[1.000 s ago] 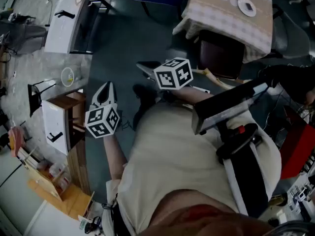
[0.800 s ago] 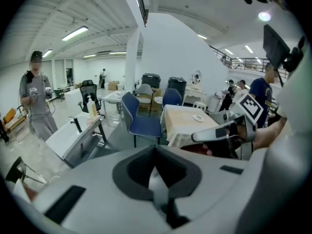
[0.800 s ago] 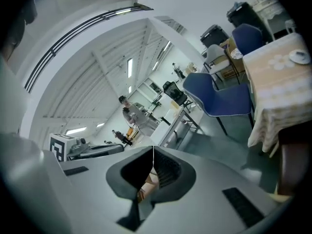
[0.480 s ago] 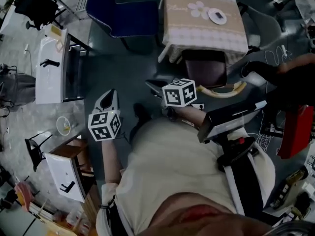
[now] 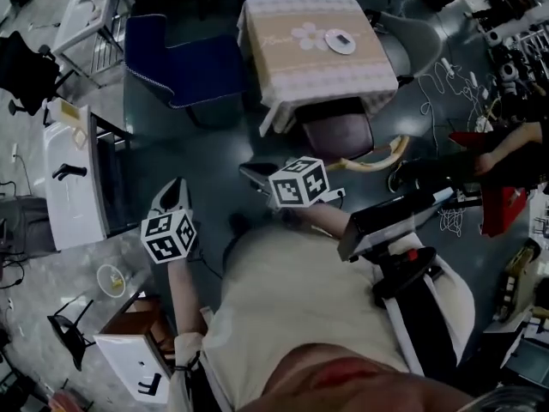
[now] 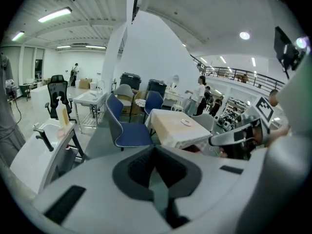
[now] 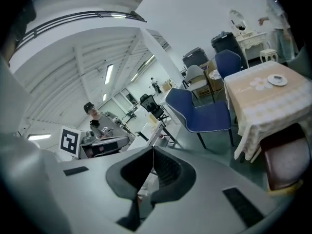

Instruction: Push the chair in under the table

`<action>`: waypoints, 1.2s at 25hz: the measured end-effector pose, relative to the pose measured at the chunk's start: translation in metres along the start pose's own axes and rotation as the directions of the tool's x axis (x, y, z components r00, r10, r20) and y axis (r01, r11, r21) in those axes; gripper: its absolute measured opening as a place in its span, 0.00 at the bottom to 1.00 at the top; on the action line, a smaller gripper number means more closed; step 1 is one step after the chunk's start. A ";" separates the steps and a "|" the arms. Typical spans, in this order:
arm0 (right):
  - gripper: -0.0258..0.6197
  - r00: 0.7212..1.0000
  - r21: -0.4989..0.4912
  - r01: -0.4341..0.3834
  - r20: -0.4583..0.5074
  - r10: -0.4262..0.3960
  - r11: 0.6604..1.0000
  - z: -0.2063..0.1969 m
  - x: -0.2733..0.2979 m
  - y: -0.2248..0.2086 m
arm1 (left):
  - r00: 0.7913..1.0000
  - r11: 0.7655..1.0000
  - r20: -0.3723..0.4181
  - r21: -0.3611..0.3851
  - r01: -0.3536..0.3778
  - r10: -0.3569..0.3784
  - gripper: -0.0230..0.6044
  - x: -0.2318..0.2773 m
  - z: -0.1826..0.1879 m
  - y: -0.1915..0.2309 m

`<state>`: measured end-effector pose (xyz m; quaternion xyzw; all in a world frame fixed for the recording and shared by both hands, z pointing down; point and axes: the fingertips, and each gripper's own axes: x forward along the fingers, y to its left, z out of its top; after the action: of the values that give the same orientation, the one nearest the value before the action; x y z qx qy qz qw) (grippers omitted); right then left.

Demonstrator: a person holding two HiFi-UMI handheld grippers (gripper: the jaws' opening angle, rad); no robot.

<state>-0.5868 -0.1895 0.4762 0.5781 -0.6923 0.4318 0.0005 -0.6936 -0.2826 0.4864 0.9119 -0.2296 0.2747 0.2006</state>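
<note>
In the head view the square beige cloth-covered table (image 5: 283, 75) carries a small round white plate (image 5: 340, 43), with the dark red padded chair (image 5: 336, 136) just before its near edge, a blue upholstered chair (image 5: 184, 67) to its left and a grey shell chair (image 5: 416, 45) to its right.

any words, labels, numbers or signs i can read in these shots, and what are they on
No readable text anywhere.
Left marker cube: black-and-white square patterns only, no words.
Right marker cube: the same.
Tablecloth: a faint mark beside the flower, too blurred to read.
</note>
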 end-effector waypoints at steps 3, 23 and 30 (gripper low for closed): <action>0.06 0.999 0.028 0.045 0.020 -0.046 0.999 0.001 -0.001 -0.012 | 1.000 1.000 -0.003 -0.001 0.014 -0.014 0.05 0.009 0.003 0.008; 0.06 0.995 0.121 -0.078 0.077 0.069 0.990 0.094 0.016 -0.111 | 0.996 0.992 -0.079 0.119 -0.040 0.050 0.05 0.109 0.086 -0.034; 0.06 0.995 0.137 -0.061 0.084 0.050 0.989 0.124 -0.006 -0.159 | 0.987 0.982 -0.127 0.168 -0.081 0.103 0.05 0.138 0.105 -0.058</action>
<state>-0.3957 -0.2528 0.4905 0.5740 -0.6759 0.4553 -0.0796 -0.5174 -0.3294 0.4741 0.8929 -0.2345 0.3625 0.1276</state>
